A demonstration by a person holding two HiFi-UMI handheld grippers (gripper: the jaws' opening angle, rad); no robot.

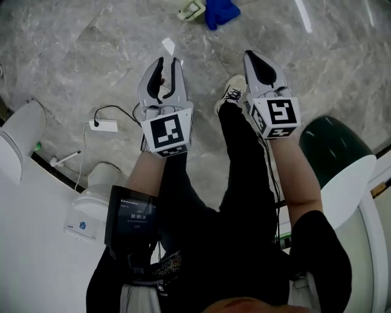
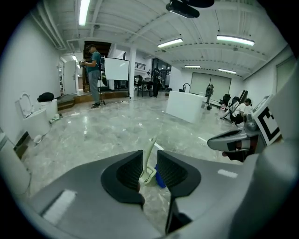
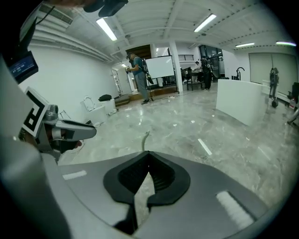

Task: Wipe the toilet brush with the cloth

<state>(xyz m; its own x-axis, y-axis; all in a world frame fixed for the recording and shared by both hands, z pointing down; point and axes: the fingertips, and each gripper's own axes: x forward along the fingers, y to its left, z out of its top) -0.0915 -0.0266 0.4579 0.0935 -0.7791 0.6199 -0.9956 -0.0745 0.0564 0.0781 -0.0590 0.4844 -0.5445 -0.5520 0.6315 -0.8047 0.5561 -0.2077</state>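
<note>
Your left claw [image 1: 168, 61] is released, its jaws standing apart with nothing gripped between them (the gap only frames what lies on the floor beyond). Your right claw [image 1: 250, 56] is clenched tight on nothing. You hold both up above the marble floor [image 1: 91, 55], side by side. The toilet brush [image 1: 192, 10] lies on that floor well ahead of them, with the blue cloth [image 1: 220, 12] just beside it.
</note>
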